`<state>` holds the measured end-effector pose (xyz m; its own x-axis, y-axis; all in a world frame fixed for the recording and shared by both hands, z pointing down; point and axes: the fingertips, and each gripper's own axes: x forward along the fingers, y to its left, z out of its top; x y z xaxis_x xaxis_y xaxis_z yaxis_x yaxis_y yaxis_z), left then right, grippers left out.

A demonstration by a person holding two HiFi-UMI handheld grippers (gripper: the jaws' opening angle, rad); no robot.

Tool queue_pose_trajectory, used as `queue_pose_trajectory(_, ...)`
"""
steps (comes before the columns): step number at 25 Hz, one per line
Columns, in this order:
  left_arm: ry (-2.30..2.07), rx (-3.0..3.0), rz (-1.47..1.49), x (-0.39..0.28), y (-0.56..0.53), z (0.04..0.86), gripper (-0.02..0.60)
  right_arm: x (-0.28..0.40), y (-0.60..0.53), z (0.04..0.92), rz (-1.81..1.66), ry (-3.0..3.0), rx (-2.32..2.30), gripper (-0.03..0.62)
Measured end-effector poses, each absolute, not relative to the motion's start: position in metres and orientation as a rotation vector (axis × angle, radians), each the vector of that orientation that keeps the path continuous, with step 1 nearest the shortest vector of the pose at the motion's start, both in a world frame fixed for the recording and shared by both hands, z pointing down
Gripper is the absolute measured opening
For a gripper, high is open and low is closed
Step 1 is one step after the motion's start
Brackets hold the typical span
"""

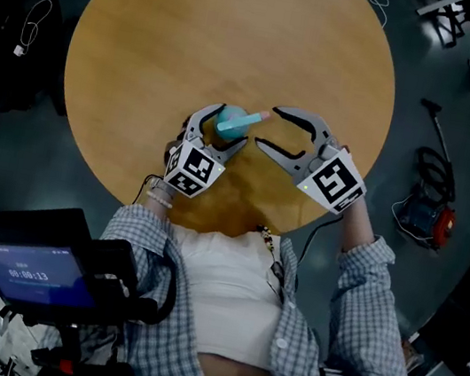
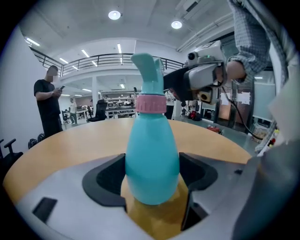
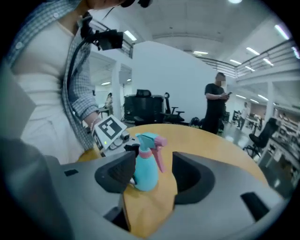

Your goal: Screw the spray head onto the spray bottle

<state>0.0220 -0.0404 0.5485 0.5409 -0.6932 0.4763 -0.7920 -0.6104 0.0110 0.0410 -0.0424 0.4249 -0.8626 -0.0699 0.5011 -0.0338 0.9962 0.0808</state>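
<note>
A teal spray bottle (image 1: 228,125) stands upright on the round wooden table (image 1: 244,31), near its front edge. Its teal spray head (image 2: 149,72) sits on the neck above a pink collar (image 2: 151,103), with a pink trigger (image 3: 159,157) hanging down one side. My left gripper (image 2: 152,185) is shut on the bottle's lower body (image 2: 152,159), one pad on each side. My right gripper (image 1: 266,127) stands open just to the right of the spray head, apart from it. In the right gripper view the bottle (image 3: 146,171) stands beyond the open jaws, with nothing between the pads.
A person in black (image 3: 216,105) stands beyond the table's far side. Office chairs (image 3: 154,110) stand behind. On the floor to the right lies a red and black tool with cables (image 1: 424,212). A dark screen unit (image 1: 32,268) sits at my lower left.
</note>
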Motion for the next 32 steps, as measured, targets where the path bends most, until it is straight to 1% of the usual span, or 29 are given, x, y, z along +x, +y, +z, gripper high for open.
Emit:
queue_pose_trajectory(3,-1.239,2.559,0.638,0.021,-0.04,0.549,0.367,0.026,-0.045,0.435,-0.217,-2.529,-0.161,0.222)
queue_pose_trajectory(6,-1.229,2.566,0.635,0.022,-0.039,0.549,0.367,0.014,-0.034,0.45,-0.196,-2.468,-0.37,0.222)
queue_pose_trajectory(12,-1.218,2.577,0.627,0.02,-0.035,0.548,0.367,-0.004,-0.022,0.46,-0.209,-2.437,-0.531,0.218)
queue_pose_trajectory(14,-1.216,2.577,0.623,0.02,-0.034,0.548,0.367,-0.007,-0.02,0.461,-0.24,-2.435,-0.549,0.168)
queue_pose_trajectory(15,-1.214,2.578,0.622,0.02,-0.034,0.547,0.367,-0.007,-0.018,0.462,-0.249,-2.441,-0.551,0.126)
queue_pose_trajectory(17,-1.211,2.583,0.628,0.02,-0.033,0.547,0.367,-0.007,-0.017,0.461,-0.247,-2.457,-0.525,0.126)
queue_pose_trajectory(21,-1.233,2.571,0.64,0.02,-0.033,0.547,0.367,-0.006,-0.021,0.461,-0.168,-2.504,-0.296,0.124)
queue_pose_trajectory(28,-1.348,2.505,0.649,0.019,-0.036,0.547,0.367,-0.006,-0.026,0.461,0.141,-2.512,0.542,0.124)
queue_pose_trajectory(32,-1.393,2.475,0.641,0.019,-0.038,0.547,0.367,-0.004,-0.03,0.463,0.236,-2.441,0.807,0.124)
